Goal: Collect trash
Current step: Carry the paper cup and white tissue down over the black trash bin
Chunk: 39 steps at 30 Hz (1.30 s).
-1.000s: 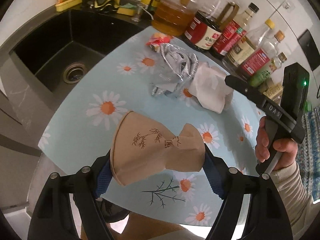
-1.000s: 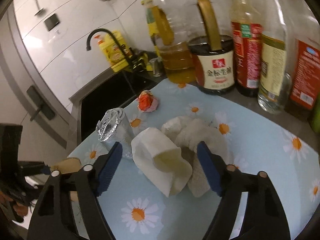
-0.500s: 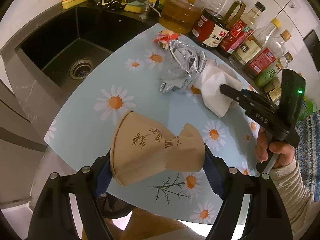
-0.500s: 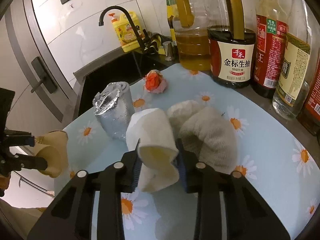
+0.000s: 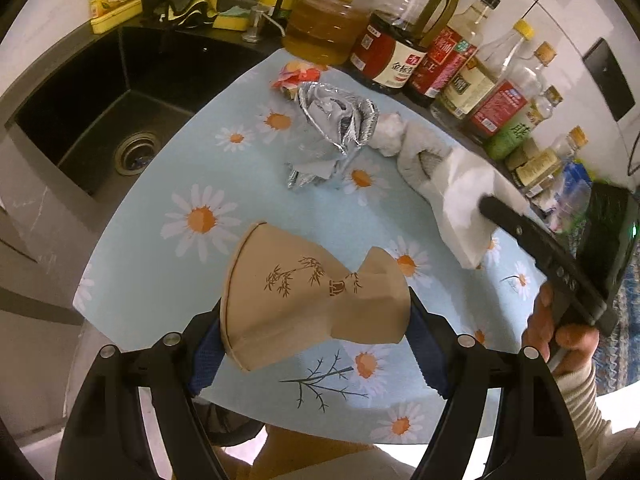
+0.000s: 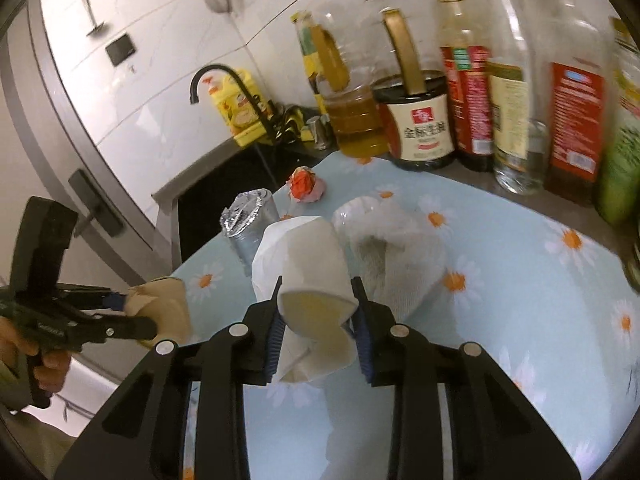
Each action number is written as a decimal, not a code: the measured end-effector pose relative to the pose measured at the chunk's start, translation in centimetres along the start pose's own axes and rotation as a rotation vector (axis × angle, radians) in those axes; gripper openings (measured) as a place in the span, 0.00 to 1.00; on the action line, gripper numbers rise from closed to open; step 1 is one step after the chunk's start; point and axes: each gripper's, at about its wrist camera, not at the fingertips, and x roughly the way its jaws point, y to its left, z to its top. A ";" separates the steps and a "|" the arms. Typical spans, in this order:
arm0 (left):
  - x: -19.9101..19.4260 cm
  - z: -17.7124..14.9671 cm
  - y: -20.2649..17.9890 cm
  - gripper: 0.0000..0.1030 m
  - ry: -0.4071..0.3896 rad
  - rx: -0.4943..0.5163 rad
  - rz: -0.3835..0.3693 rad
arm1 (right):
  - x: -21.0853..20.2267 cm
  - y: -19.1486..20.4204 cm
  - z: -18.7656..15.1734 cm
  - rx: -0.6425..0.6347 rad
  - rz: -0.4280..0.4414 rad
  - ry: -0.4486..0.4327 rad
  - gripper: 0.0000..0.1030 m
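My left gripper (image 5: 316, 348) is shut on a crushed brown paper cup (image 5: 308, 296), held above the near edge of the daisy-print mat (image 5: 168, 168). My right gripper (image 6: 318, 328) is shut on a white paper napkin (image 6: 308, 276), lifted a little off the mat. In the left wrist view the right gripper (image 5: 486, 204) comes in from the right with the napkin (image 5: 464, 208) in it. A crumpled foil wrapper (image 5: 336, 124), a red-orange wrapper ball (image 5: 294, 74) and a grey-white cloth (image 5: 420, 156) lie on the mat.
A row of oil and sauce bottles (image 5: 404, 56) stands along the back wall. A black sink (image 5: 104, 92) with a drain lies left of the mat, with a black tap (image 6: 224, 80) and a yellow detergent bottle (image 6: 240, 108) behind it. A person's hand (image 5: 560, 332) grips the right tool.
My right gripper closed on the white napkin and pulled it back and up from the cloth. My left gripper stayed in place with the brown cup.
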 end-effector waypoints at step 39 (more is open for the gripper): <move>-4.7 -7.4 11.8 0.75 0.145 0.386 -0.310 | -2.5 24.5 -14.5 0.306 -0.358 -0.141 0.32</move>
